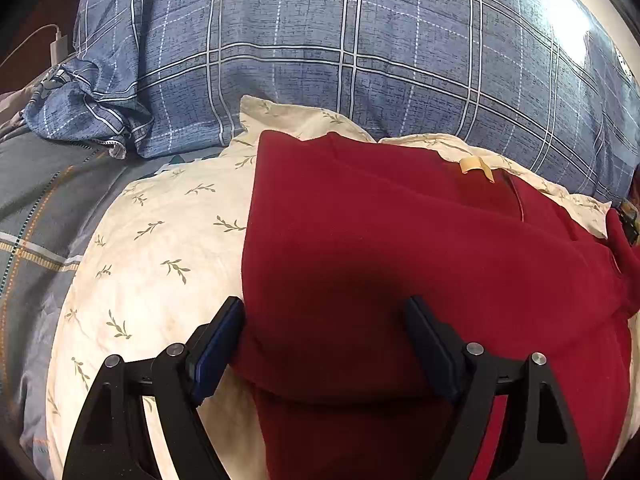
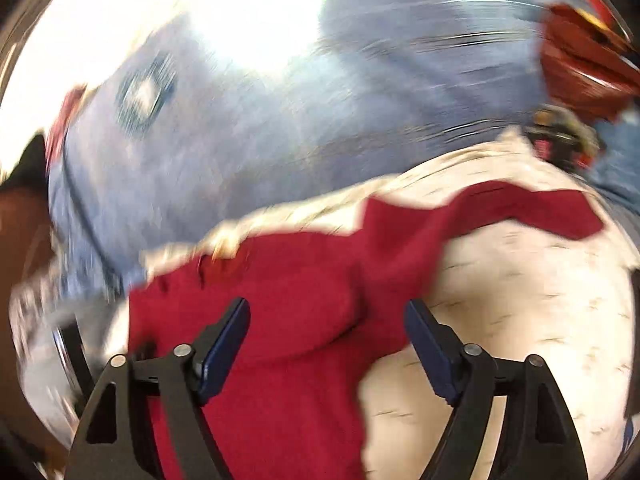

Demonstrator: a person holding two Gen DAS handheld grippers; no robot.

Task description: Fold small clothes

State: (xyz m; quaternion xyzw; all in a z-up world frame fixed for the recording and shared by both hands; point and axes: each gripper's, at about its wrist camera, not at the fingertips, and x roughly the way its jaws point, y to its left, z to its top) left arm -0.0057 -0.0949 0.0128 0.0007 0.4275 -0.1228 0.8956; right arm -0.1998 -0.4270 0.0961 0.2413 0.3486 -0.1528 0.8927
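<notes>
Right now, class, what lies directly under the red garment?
The red garment lies on a cream leaf-print pillow, which shows around it. Whatever is beneath the garment's middle is covered.

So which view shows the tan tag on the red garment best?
Left wrist: sharp, the tag lies at the far edge of the red garment. Right wrist is motion-blurred; only a pale smear shows near that edge, so the tag can't be confirmed there.

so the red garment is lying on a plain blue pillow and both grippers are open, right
Not quite: the red garment lies on a cream pillow printed with leaf sprigs, as the left wrist view shows; the blue plaid is bedding behind it. The left gripper and right gripper are open.
</notes>
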